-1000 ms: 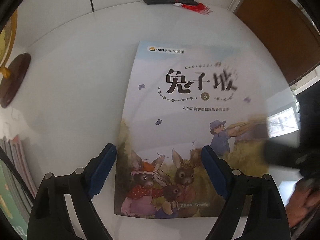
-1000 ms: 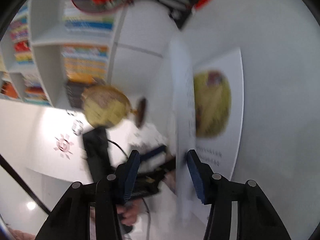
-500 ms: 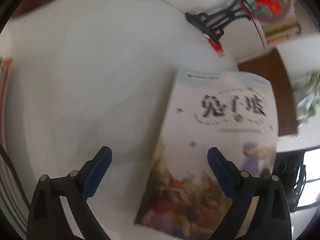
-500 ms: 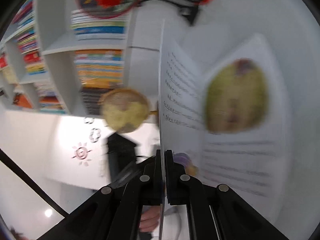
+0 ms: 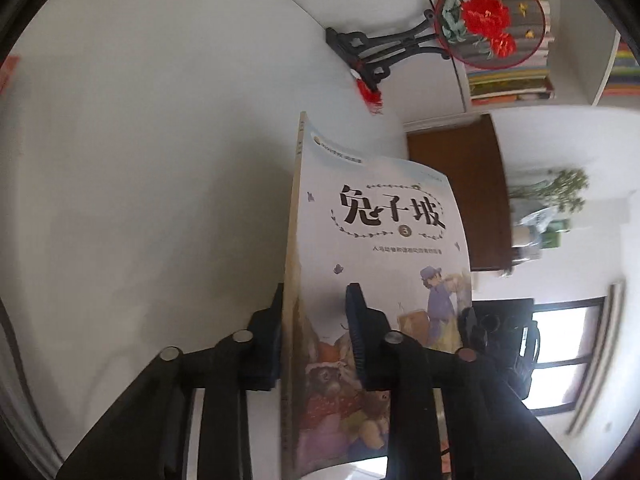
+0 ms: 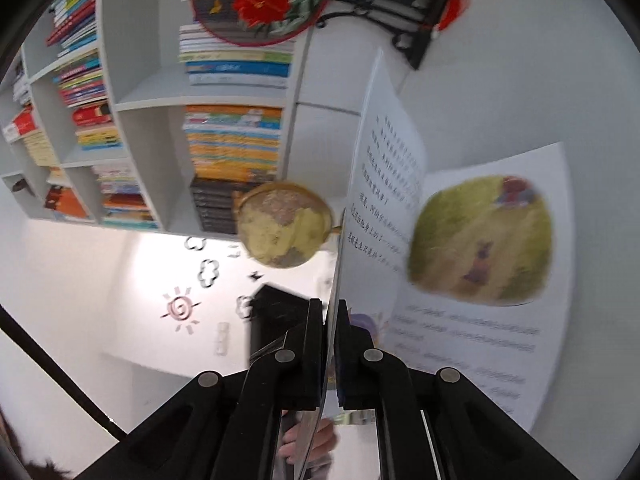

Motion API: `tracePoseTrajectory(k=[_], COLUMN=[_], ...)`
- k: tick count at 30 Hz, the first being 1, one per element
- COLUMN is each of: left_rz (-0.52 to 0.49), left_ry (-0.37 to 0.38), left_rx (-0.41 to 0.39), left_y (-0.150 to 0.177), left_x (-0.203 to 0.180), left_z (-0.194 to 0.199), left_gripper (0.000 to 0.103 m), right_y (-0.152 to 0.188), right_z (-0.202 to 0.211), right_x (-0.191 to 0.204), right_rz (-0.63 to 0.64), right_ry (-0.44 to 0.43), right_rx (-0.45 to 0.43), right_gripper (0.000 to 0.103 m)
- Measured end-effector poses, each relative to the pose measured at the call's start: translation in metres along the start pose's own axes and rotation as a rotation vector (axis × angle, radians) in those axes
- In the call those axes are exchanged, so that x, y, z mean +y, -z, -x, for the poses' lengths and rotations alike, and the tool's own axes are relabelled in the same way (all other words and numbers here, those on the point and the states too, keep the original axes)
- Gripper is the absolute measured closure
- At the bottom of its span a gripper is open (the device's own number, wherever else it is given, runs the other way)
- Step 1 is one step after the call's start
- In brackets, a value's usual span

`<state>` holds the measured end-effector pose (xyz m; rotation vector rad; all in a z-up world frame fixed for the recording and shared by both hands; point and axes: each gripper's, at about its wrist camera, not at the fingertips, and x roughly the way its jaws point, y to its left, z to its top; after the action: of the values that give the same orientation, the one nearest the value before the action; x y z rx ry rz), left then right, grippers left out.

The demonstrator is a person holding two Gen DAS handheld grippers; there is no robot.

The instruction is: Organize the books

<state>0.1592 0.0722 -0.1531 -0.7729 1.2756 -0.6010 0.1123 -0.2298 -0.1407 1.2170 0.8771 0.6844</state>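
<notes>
We hold 1 thin illustrated paperback book with a pale blue cover and rabbit drawings point(image 5: 380, 264) off the white tabletop point(image 5: 140, 180), gripped from 2 sides. Our left gripper point(image 5: 314, 292) has just been closing, and its jaws now pinch the book near the spine, 1 black finger behind the spine edge and 1 finger point(image 5: 356, 320) lying on the front cover. Our right gripper point(image 6: 329, 312) has its jaws pressed tight on the book's thin cover, seen edge-on, while the inner pages fan open to the right, showing text and a green round picture point(image 6: 480, 240). Beyond the book stand a yellow-brown globe point(image 6: 286, 226), a white bookshelf packed with colourful books point(image 6: 232, 136), and a round embroidered fan with red flowers on a black stand point(image 5: 490, 20).
</notes>
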Motion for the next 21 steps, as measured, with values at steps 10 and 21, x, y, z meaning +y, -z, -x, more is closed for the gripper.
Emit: tracePoseTrajectory(k=[10, 21], left_rz=[-0.233, -0.276], left_ry=[-0.214, -0.312], left_rx=[-0.069, -0.255], left_y=[0.01, 0.021], left_x=[-0.035, -0.036], left_z=[0.04, 0.142], left_gripper=[0.083, 0.083], right_y=[0.022, 0.047], right_z=[-0.011, -0.061], right_x=[0.035, 0.106], right_rz=[0.184, 0.34], right_ry=[0.094, 0.027], right_rx=[0.02, 0.083], right_gripper=[0.098, 0.098])
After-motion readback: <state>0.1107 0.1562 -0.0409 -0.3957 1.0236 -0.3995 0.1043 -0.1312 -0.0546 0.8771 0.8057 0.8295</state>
